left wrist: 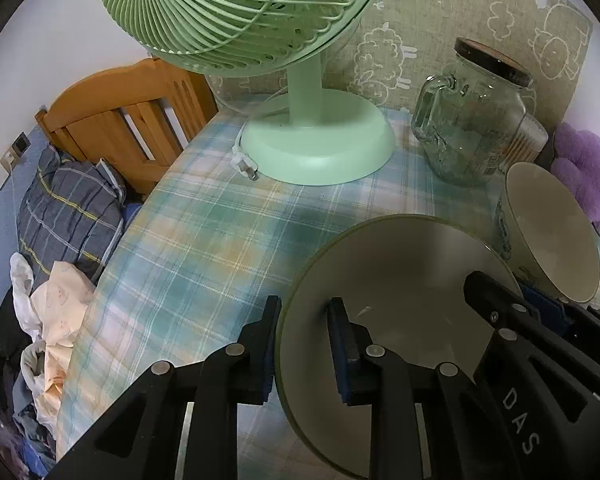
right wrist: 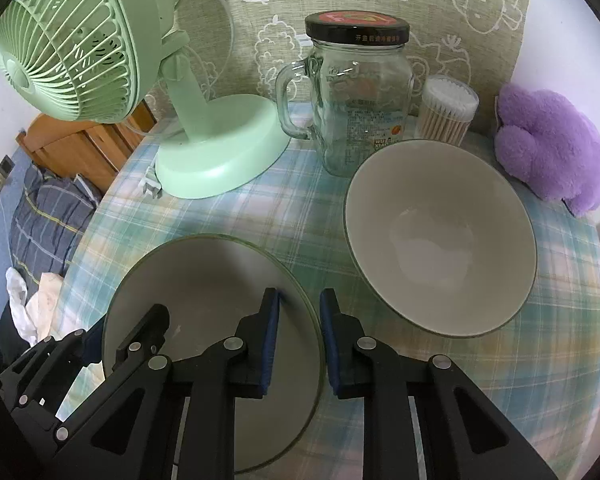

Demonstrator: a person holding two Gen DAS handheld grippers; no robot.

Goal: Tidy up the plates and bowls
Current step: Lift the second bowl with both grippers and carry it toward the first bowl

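plaid cloth in pale green, blue and white covers the worktop (right wrist: 260, 208) we are working over, with a sheep-print fabric hanging behind it and a bed with a wooden headboard (left wrist: 132, 116) off to our left.

on the worktop we see a mint green fan (right wrist: 204, 148), a glass jar (right wrist: 360, 96) with a black lid and a handle, a tub of cotton swabs (right wrist: 448, 110) just beside the jar, and a purple plush toy (right wrist: 552, 152) at the right edge.

the plate (right wrist: 208, 300) lies low in front of us, and both grippers meet it. our left gripper (left wrist: 306, 344) straddles the plate's left rim, one blue pad outside and one over the plate's face, with a clear gap between pad and rim, so it is not clamped. our right gripper (right wrist: 300, 340) straddles the plate's right rim in the same way, fingers a little apart, and we cannot tell whether the pads touch the rim.

the bowl (right wrist: 440, 236) stands upright on the cloth just right of the plate, in front of the jar, with neither gripper on it.
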